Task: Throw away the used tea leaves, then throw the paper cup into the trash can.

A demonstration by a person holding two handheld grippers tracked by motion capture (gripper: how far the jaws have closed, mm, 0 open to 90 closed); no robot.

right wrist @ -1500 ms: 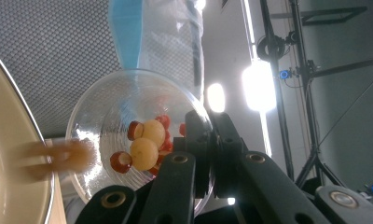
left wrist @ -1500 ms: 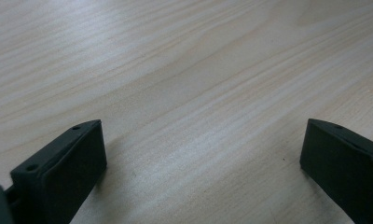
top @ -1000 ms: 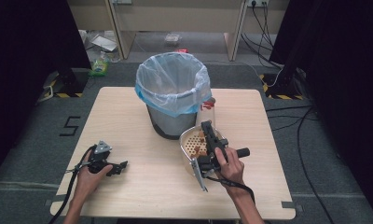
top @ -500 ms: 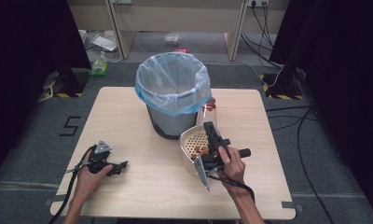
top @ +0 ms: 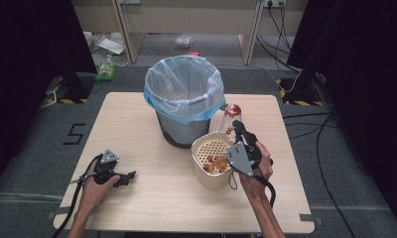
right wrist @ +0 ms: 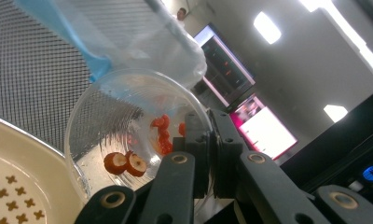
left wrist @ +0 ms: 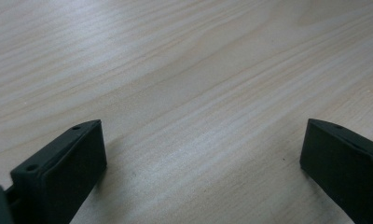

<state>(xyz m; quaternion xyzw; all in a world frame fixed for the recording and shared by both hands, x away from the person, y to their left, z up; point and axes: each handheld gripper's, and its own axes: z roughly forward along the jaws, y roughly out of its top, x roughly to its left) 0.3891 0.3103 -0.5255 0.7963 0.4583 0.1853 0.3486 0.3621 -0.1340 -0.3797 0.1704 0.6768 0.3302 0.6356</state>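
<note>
High view: the right claw point(top: 234, 130) pinches a clear cup point(top: 231, 118) tilted over the strainer point(top: 206, 174), beside the bin point(top: 184, 99) on the counter point(top: 137, 134).

Left gripper view: left claw point(left wrist: 198, 163) wide, empty.

Right gripper view: fruit point(right wrist: 125, 163) clings inside; tip the cup steeper, its rim above the strainer.

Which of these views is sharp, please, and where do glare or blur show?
High view: evenly lit, slightly soft, dark edges. Left gripper view: wooden table sharp, near claw tips blurred. Right gripper view: ceiling lights glare, clear plastic cup hazy.
</note>
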